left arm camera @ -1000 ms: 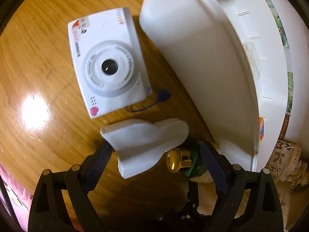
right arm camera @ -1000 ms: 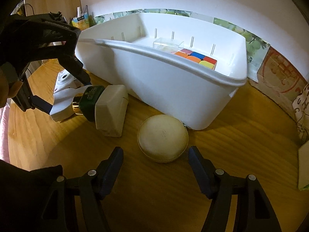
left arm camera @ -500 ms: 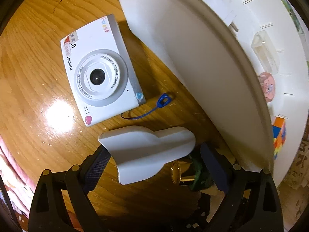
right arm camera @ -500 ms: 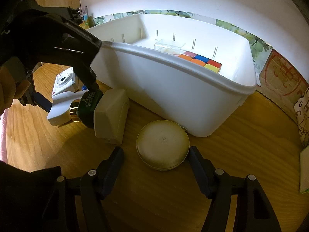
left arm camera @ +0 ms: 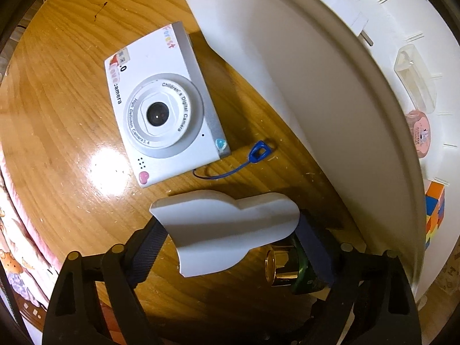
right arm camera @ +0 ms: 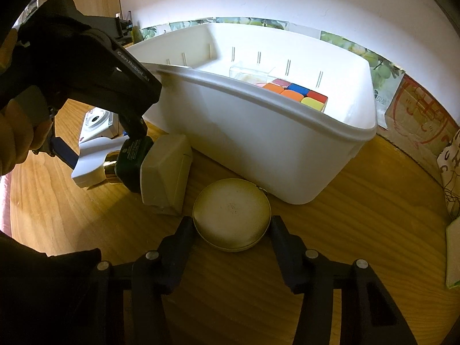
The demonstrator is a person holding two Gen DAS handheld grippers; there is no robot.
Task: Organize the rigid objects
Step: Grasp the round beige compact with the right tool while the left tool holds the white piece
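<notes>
Bottle (left arm camera: 230, 230) lying flat, long axis 9-to-3, white pump head toward 9, pinched crosswise by closing left gripper (left arm camera: 230, 238). Right gripper (right arm camera: 231, 227) closing onto round tin (right arm camera: 231, 214), pads touching its sides.

Wooden table (right arm camera: 359, 215): bin (right arm camera: 258, 143), camera (left arm camera: 164, 109), round tin (right arm camera: 231, 214).
</notes>
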